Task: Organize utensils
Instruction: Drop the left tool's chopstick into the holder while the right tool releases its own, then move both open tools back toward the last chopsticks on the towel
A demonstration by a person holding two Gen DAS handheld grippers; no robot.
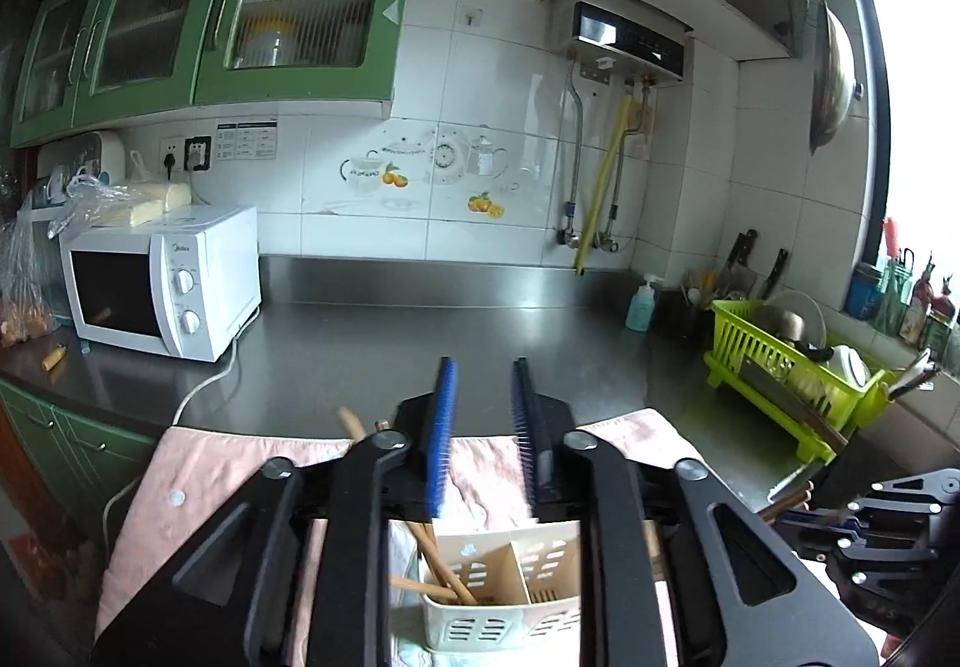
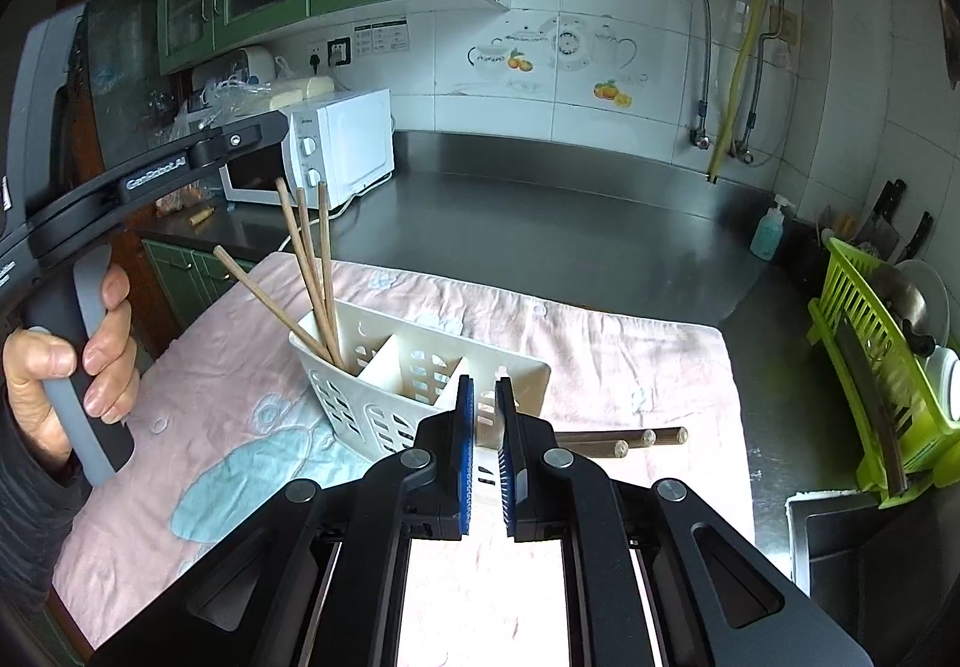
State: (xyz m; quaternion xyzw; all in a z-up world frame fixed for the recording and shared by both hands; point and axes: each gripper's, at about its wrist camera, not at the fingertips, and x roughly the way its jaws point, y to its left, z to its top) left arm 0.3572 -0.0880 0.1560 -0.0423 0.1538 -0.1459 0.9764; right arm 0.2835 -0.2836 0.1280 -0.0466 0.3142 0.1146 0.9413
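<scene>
Right wrist view: white perforated plastic utensil caddy (image 2: 414, 385) stands on a pink cloth (image 2: 630, 355) over the steel desk (image 2: 540, 223), four wooden chopsticks (image 2: 306, 271) leaning in its left compartment. Right gripper (image 2: 485, 403) fingers nearly clenched, empty. Left gripper (image 1: 483, 397) fingers released, parted, empty, above the caddy.
</scene>
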